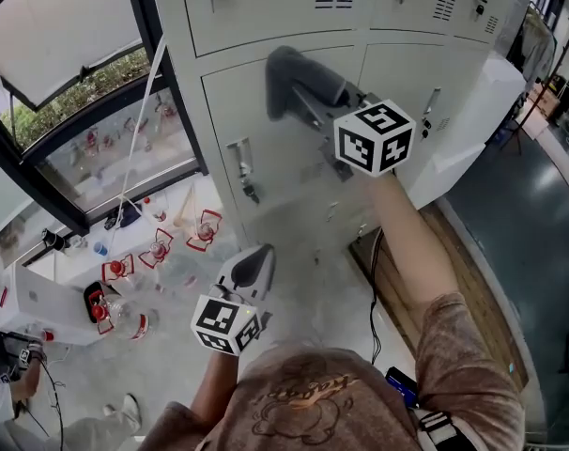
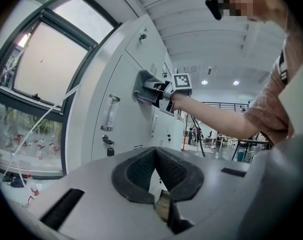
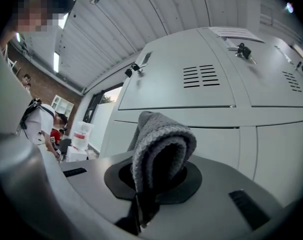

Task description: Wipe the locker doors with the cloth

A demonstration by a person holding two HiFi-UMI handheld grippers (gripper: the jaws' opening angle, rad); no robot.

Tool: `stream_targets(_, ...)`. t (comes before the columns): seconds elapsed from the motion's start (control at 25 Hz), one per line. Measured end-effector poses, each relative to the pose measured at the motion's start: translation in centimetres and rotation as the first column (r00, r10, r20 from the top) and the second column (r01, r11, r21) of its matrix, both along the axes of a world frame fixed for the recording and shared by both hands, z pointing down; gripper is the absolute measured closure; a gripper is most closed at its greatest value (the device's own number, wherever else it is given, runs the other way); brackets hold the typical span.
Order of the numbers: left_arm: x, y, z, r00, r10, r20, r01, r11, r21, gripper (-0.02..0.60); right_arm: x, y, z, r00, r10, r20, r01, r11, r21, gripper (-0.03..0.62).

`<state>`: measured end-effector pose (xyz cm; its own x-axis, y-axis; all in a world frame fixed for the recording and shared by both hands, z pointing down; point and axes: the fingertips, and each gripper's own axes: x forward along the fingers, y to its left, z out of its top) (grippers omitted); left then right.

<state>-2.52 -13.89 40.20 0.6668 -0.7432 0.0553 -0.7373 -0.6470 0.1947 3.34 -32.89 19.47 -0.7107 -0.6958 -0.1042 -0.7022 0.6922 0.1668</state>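
One risk we see: right claw (image 1: pixel 315 100) holds cloth (image 1: pixel 292 75) by a fold against the locker door (image 1: pixel 266 163); drag could strip it (left claw (image 1: pixel 254 263) closed, empty).

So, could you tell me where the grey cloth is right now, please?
In the head view the grey cloth sits upper centre, held in the right gripper against a middle-row locker door, right of that door's handle.

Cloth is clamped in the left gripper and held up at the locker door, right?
No: the cloth is clamped in the right gripper, as the right gripper view shows. The left gripper is shut on nothing. It is held up at the locker door.
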Motion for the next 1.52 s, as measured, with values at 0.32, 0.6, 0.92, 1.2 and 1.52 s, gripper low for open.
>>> stream_targets(0.32,1.0,0.1,0.1,1.000,0.024,0.002,-0.024,1.000,-0.006,0.580,4.2,-1.5,0.2,0.995,0.095,0.017,-0.095,0.995,-0.019,0.559)
stream_targets(0.6,1.4,0.0,0.2,1.000,0.031,-0.002,-0.031,0.999,-0.009,0.580,8.0,-2.9,0.4,0.985,0.172,0.008,-0.171,0.985,-0.022,0.559)
stream_targets(0.92,1.8,0.2,0.2,0.999,0.036,-0.007,-0.036,0.999,-0.009,0.580,10.7,-3.8,0.4,0.971,0.240,-0.014,-0.240,0.970,-0.024,0.559)
stream_targets(1.2,2.1,0.3,0.2,0.999,0.032,-0.012,-0.032,0.999,-0.011,0.580,13.2,-4.6,0.8,0.952,0.306,-0.018,-0.307,0.951,-0.042,0.557)
stream_targets(1.52,2.3,0.5,0.2,0.999,0.038,-0.007,-0.038,0.999,-0.015,0.580,14.6,-3.3,1.3,0.951,0.308,0.006,-0.308,0.950,-0.046,0.559)
